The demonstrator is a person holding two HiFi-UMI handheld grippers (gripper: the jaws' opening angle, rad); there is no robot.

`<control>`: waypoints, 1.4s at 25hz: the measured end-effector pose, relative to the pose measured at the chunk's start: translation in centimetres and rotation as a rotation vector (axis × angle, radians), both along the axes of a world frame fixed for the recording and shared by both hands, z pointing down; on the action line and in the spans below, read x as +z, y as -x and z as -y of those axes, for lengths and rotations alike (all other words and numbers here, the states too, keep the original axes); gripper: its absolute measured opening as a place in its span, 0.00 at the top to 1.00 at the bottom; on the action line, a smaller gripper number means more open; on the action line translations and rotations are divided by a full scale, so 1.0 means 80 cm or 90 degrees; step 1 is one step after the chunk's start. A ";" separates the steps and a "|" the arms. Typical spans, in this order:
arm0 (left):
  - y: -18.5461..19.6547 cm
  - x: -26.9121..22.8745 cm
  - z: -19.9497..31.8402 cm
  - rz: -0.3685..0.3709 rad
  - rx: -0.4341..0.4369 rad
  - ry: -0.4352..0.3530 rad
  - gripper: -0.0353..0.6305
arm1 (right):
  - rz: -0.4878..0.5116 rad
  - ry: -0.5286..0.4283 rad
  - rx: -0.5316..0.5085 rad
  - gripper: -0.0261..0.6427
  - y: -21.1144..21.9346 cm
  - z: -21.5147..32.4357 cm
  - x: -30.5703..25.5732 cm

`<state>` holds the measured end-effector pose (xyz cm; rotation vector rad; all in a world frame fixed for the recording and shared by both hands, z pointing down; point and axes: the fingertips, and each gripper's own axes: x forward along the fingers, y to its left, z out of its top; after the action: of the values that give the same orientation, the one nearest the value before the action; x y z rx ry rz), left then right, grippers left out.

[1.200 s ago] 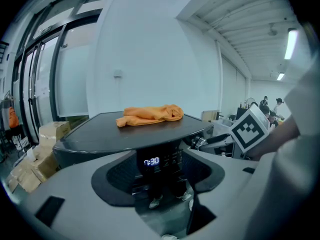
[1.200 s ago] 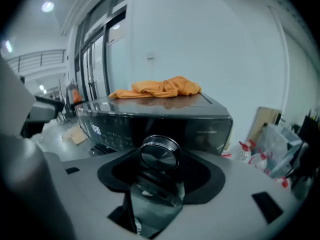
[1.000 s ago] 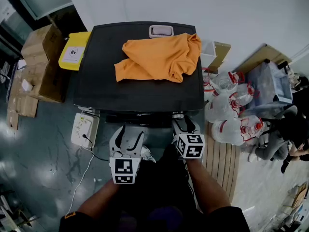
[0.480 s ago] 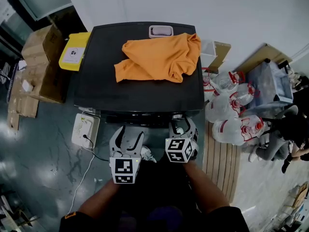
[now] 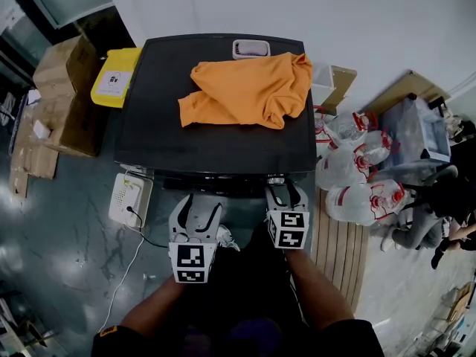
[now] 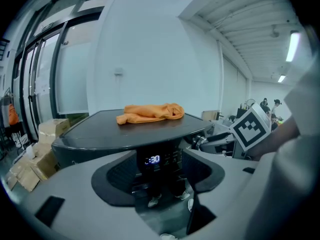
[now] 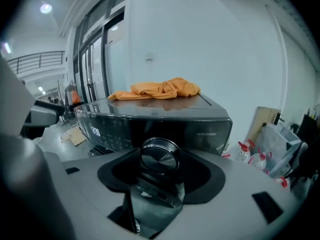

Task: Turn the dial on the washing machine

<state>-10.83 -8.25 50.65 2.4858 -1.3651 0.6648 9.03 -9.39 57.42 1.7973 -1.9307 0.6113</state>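
**Round silver metal dial (image 7: 159,154) gripped by the right hand-held gripper (image 7: 160,168), left one open**

Head view: the glossy black washing machine (image 5: 216,143) sits mid-frame with a crumpled orange cloth garment (image 5: 245,91) on its lid. A flat yellow box (image 5: 115,76) is just beside its back left corner. Both grippers are down at the front edge. The left hand-held gripper (image 5: 199,213) is a bit left of centre, and the right one (image 5: 285,192) is at the front right corner. Clear plastic bags with red print (image 5: 357,181) are piled on the floor off to the right.

Left gripper view: the jaws stand wide apart with nothing between them. Through the gap you get the machine's front panel and its lit digital display (image 6: 152,159). The right gripper's marker cube (image 6: 250,129) pokes in at the right.

Right gripper view: the dial sticks out of the front panel near its right end and sits square between the jaws, with the dark pads against both its sides. Those jaws have just been closing a touch.
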 end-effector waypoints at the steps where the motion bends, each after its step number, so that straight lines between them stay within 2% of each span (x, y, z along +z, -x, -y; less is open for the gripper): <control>1: 0.000 0.001 0.001 -0.001 0.000 0.001 0.52 | 0.023 0.000 0.004 0.58 -0.001 0.000 0.001; 4: 0.002 0.003 0.002 -0.002 -0.001 0.002 0.52 | 0.060 0.000 0.007 0.58 -0.002 0.002 0.002; 7: 0.002 0.003 0.002 -0.003 -0.001 0.001 0.52 | 0.042 0.002 0.001 0.57 -0.002 0.000 0.002; 14: 0.006 0.001 0.005 -0.002 -0.004 -0.004 0.52 | -0.154 0.000 -0.040 0.57 0.012 0.000 -0.008; 18: 0.007 -0.001 0.006 -0.003 -0.004 -0.004 0.52 | -0.215 0.011 -0.046 0.57 0.016 0.001 -0.007; 20: 0.008 0.000 0.007 -0.004 -0.004 -0.002 0.52 | -0.206 0.014 -0.040 0.58 0.014 0.001 -0.006; 22: 0.010 0.001 0.008 -0.006 -0.005 0.000 0.52 | -0.170 0.012 -0.031 0.58 0.012 0.002 -0.007; 28: 0.011 0.005 0.008 -0.011 -0.006 0.006 0.52 | 0.030 0.012 0.026 0.58 -0.001 0.001 -0.001; 30: 0.009 0.006 0.007 -0.013 -0.005 0.008 0.52 | 0.077 0.013 0.033 0.58 -0.003 0.001 0.000; 32: 0.007 0.005 0.007 -0.014 -0.004 0.007 0.52 | 0.089 0.015 0.030 0.58 -0.003 0.001 0.001; 35: 0.005 0.002 0.007 -0.014 -0.004 0.003 0.52 | 0.069 0.017 0.023 0.58 -0.003 -0.001 -0.002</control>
<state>-11.27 -8.82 50.84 2.4769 -1.3616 0.6373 9.30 -9.33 57.26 1.8215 -1.9541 0.7576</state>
